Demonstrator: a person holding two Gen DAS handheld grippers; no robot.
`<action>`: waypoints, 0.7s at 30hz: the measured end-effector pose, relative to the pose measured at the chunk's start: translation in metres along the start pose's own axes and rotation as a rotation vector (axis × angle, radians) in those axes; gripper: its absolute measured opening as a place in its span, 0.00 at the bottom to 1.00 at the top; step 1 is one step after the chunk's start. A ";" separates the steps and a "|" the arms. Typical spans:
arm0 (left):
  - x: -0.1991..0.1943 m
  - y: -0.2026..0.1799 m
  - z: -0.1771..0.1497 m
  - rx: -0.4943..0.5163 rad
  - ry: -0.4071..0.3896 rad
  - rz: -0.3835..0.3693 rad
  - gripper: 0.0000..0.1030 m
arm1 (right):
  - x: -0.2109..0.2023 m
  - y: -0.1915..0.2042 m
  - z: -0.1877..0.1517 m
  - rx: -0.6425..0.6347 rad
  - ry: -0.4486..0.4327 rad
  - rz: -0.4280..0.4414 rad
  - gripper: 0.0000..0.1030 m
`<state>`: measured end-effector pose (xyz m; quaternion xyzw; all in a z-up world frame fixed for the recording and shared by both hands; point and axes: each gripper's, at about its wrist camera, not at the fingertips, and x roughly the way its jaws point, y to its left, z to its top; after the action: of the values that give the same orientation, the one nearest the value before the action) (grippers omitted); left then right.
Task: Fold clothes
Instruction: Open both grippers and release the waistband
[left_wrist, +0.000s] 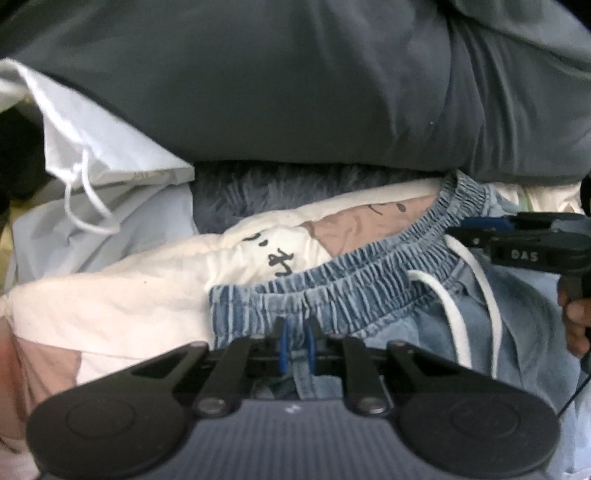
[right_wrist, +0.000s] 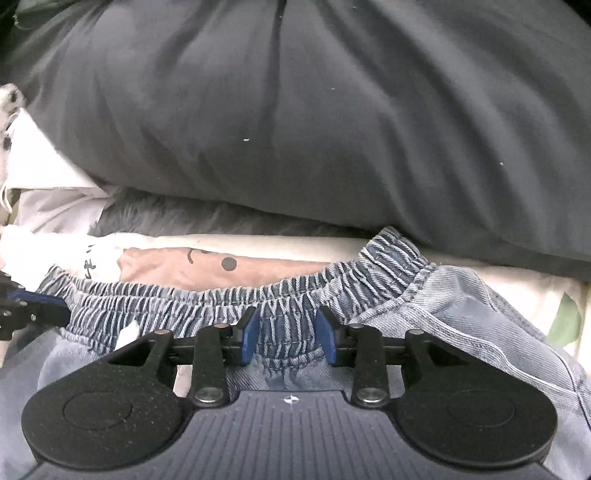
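Observation:
Light blue denim pants (left_wrist: 461, 332) with an elastic waistband (left_wrist: 351, 280) and a white drawstring (left_wrist: 458, 317) lie on a cream and pink bedsheet (left_wrist: 110, 295). My left gripper (left_wrist: 295, 343) is shut on the waistband near its left end. In the right wrist view my right gripper (right_wrist: 288, 332) has its blue pads (right_wrist: 249, 332) spread apart around the waistband (right_wrist: 288, 295), open. The right gripper also shows at the right edge of the left wrist view (left_wrist: 524, 243), and the left gripper at the left edge of the right wrist view (right_wrist: 22, 310).
A big dark grey pillow (left_wrist: 295, 85) lies just beyond the waistband, over a fuzzy grey blanket (left_wrist: 258, 188). White and pale blue fabric with a loose cord (left_wrist: 92, 206) is bunched at the far left. A hand (left_wrist: 576, 321) holds the right gripper.

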<state>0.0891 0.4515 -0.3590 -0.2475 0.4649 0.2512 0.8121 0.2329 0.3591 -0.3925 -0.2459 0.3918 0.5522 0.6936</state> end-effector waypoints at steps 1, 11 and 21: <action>-0.003 0.000 0.000 -0.006 0.001 -0.003 0.18 | -0.006 -0.001 0.002 0.010 0.007 -0.001 0.40; -0.048 -0.029 -0.024 0.121 -0.017 -0.063 0.60 | -0.174 -0.011 -0.056 0.228 -0.050 -0.031 0.47; -0.090 -0.023 -0.039 0.216 0.090 -0.126 0.59 | -0.360 -0.007 -0.134 0.369 0.046 -0.270 0.47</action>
<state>0.0397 0.3932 -0.2935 -0.1983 0.5089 0.1366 0.8265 0.1733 0.0473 -0.1766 -0.1775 0.4653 0.3676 0.7854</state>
